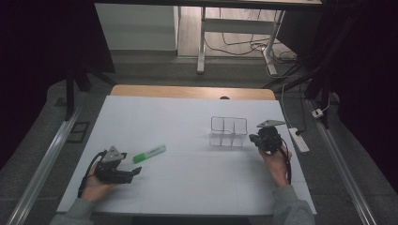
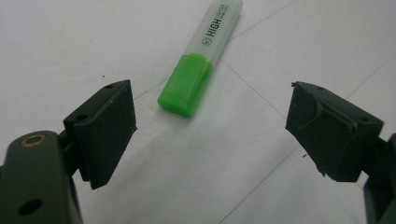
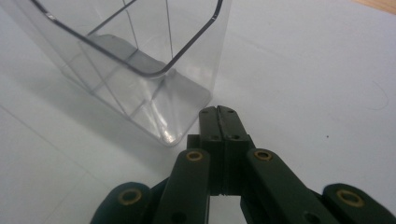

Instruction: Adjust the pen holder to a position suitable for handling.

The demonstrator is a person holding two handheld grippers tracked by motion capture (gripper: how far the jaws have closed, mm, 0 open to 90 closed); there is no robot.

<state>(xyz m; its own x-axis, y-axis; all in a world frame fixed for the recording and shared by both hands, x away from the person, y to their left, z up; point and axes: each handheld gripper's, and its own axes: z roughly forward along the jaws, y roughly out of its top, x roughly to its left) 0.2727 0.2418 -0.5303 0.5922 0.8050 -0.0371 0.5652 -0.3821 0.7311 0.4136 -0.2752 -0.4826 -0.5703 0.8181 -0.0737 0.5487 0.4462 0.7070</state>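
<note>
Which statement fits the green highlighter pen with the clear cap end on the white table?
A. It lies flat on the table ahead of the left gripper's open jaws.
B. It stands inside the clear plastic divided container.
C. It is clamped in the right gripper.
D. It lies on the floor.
A: the green highlighter pen lies flat on the white table, ahead of the left gripper, whose jaws stand wide apart and clear of it.

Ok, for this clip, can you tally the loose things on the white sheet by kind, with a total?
Green highlighter, cap on, lying flat: 1
Clear plastic divided organizer, standing upright: 1
Total: 2
</note>
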